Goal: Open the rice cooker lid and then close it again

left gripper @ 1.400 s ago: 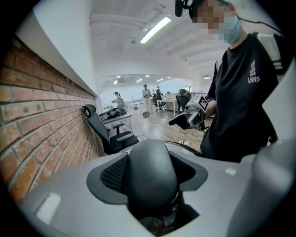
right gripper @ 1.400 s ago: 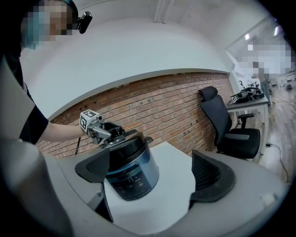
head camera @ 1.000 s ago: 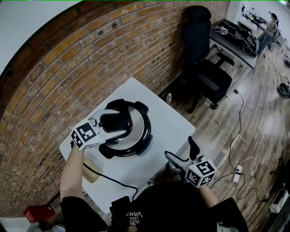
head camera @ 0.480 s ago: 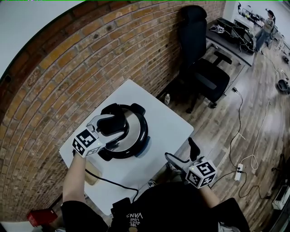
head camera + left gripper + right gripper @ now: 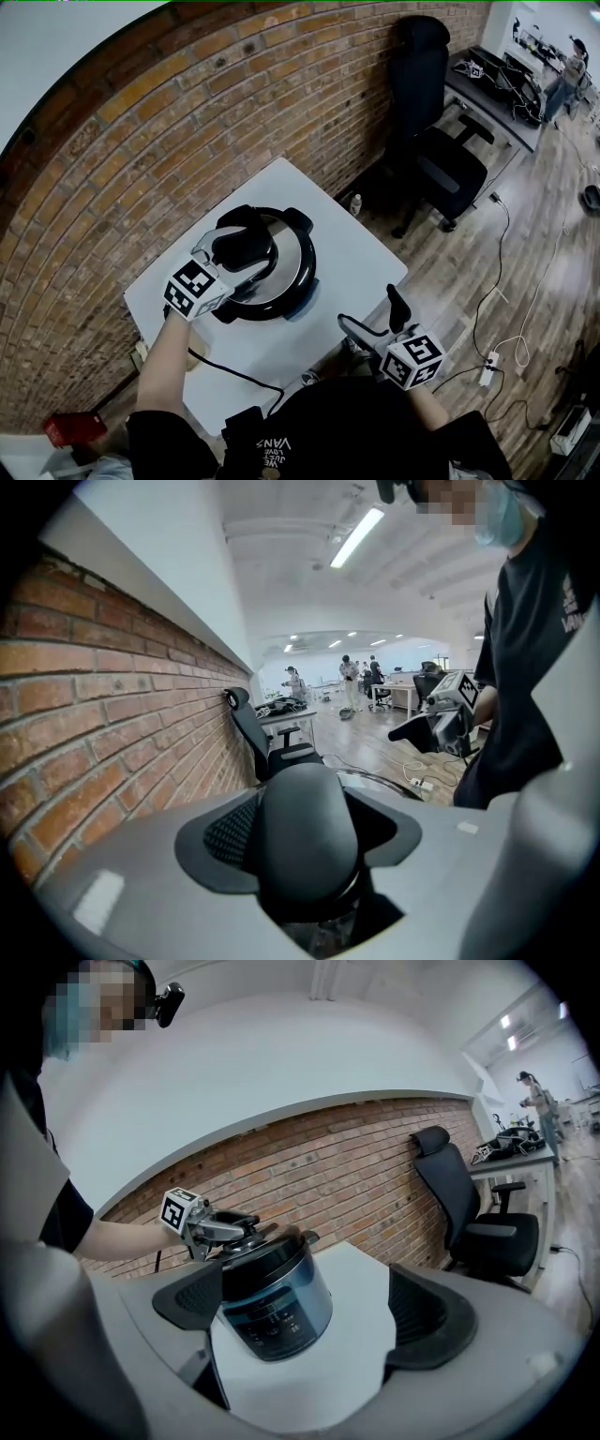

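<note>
A brick wall [image 5: 141, 122] fills the upper left of the head view and a wooden floor [image 5: 525, 244] the right, with a black office chair [image 5: 441, 159] at upper right. The white table [image 5: 352, 258] sits at centre, and the rice cooker [image 5: 298, 274] stands on its left half, lid on. The left gripper [image 5: 225, 262] is clamped on the black lid handle [image 5: 246, 242]. The right gripper [image 5: 375, 317], at lower centre off the table's edge, has its jaws apart around nothing. Only the right gripper view shows the cooker's front control panel [image 5: 262, 1321]. Only the left gripper view shows the ceiling strip lights [image 5: 356, 536].
</note>
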The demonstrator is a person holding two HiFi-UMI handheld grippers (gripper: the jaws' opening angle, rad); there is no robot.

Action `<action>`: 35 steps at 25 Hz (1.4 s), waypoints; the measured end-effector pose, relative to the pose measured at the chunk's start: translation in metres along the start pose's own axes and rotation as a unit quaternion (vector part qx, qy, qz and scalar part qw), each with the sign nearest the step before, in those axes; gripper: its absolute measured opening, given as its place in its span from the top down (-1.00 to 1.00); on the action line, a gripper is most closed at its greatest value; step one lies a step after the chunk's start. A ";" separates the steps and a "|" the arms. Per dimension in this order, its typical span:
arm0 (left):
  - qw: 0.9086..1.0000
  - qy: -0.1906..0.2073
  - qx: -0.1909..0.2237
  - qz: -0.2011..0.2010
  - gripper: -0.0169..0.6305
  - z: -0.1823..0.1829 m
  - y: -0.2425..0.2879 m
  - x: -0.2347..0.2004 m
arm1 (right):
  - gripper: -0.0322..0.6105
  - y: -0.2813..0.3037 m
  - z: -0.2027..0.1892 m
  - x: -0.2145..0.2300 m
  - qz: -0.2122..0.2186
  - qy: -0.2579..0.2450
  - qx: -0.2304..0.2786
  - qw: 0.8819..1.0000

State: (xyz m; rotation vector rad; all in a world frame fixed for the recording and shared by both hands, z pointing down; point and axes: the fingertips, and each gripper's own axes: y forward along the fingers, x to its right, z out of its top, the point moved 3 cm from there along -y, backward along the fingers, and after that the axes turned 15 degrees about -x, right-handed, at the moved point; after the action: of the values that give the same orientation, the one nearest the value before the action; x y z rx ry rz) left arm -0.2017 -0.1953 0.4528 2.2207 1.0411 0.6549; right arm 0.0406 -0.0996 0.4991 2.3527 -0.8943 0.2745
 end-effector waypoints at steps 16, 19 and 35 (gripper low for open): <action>0.986 -0.116 -0.032 0.113 0.09 -0.003 0.001 -0.001 | -0.82 0.016 0.010 -0.007 0.046 -0.015 -0.014 0.999; 0.982 -0.134 -0.038 0.129 0.09 -0.003 0.002 -0.001 | -0.82 0.018 0.014 -0.007 0.055 -0.019 -0.018 0.998; 0.967 -0.179 0.027 0.179 0.08 -0.006 -0.018 0.003 | -0.82 0.019 0.024 -0.009 0.083 -0.041 -0.020 0.996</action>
State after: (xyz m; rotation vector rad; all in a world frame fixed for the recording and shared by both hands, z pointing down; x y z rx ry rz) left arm -0.2131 -0.1820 0.4446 2.4814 0.4868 0.3514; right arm 0.0209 -0.1200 0.4852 2.2690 -1.1261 0.2261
